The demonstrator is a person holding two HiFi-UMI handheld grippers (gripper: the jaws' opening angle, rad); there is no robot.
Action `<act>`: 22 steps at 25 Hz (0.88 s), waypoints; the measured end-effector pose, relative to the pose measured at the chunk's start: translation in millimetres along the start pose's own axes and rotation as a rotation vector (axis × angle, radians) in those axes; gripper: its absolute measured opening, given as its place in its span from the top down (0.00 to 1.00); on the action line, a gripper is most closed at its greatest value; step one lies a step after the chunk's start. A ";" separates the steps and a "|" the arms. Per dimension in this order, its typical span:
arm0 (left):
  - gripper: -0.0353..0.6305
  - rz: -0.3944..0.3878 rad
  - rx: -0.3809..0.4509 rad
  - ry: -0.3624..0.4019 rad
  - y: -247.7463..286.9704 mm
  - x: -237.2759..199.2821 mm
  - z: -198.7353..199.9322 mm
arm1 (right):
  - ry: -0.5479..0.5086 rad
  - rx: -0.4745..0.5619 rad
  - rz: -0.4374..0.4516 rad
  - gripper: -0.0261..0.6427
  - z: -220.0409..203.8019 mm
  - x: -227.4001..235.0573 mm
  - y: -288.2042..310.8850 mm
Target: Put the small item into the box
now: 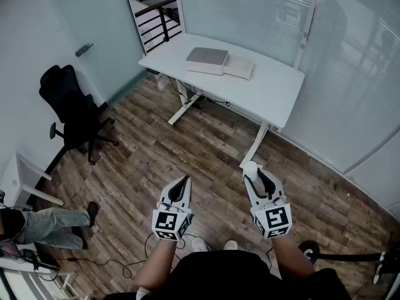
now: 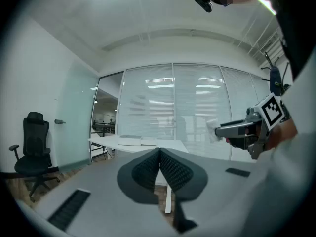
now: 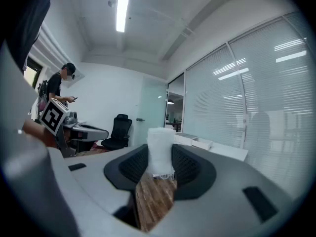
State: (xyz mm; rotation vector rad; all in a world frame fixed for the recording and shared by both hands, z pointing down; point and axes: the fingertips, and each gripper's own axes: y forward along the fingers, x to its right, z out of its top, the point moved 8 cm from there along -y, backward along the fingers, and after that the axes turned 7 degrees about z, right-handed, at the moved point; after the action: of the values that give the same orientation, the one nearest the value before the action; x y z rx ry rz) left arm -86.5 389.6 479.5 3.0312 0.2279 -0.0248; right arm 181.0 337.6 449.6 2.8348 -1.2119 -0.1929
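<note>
My right gripper [image 1: 252, 171] [image 3: 160, 154] is shut on a small white wrapped item [image 3: 160, 152] that stands upright between its pads; the same item [image 1: 249, 167] shows at the jaw tips in the head view and to the right in the left gripper view [image 2: 212, 129]. My left gripper [image 1: 184, 181] [image 2: 160, 152] is shut with nothing in it. Both are held over the wooden floor, well short of the white table [image 1: 262, 92]. On that table lies the flat grey-white box [image 1: 207, 60] with its white lid [image 1: 239, 67] beside it.
A black office chair [image 1: 72, 111] stands at the left by the glass wall. A person's legs [image 1: 44, 224] show at the lower left, and a person stands at the left of the right gripper view [image 3: 57, 90]. Cables run over the floor near my feet.
</note>
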 end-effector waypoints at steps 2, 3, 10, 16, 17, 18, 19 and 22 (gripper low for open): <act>0.93 -0.010 -0.001 -0.033 -0.7 -1.7 -2.0 | 0.006 -0.006 -0.004 0.73 -2.8 -0.5 0.8; 0.93 -0.013 -0.001 -0.052 -1.8 -3.3 -3.1 | 0.008 -0.009 -0.006 0.73 -3.8 -1.6 1.4; 0.93 -0.050 0.004 0.023 -5.8 -13.5 -8.1 | 0.010 -0.020 -0.001 0.72 -11.9 -17.0 13.8; 0.93 -0.095 0.024 0.060 -6.6 -31.2 -5.8 | 0.021 0.010 -0.021 0.72 -5.2 -35.1 24.9; 0.93 -0.099 0.025 0.067 -6.7 -35.3 -6.5 | 0.024 0.014 -0.027 0.72 -5.0 -38.3 27.2; 0.93 -0.103 0.023 0.072 -6.5 -39.7 -7.7 | 0.027 0.020 -0.032 0.72 -4.4 -41.1 29.5; 0.93 -0.106 0.019 0.074 -6.5 -44.0 -9.3 | 0.030 0.026 -0.036 0.72 -3.8 -43.8 31.5; 0.93 -0.122 0.013 0.079 -5.2 -53.2 -11.9 | 0.039 0.026 -0.046 0.72 -4.5 -48.3 36.3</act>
State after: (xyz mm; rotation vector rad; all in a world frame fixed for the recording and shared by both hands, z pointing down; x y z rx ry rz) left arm -139.8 388.0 492.1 3.0297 0.4211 0.0841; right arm 122.5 347.4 462.1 2.8762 -1.1513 -0.1238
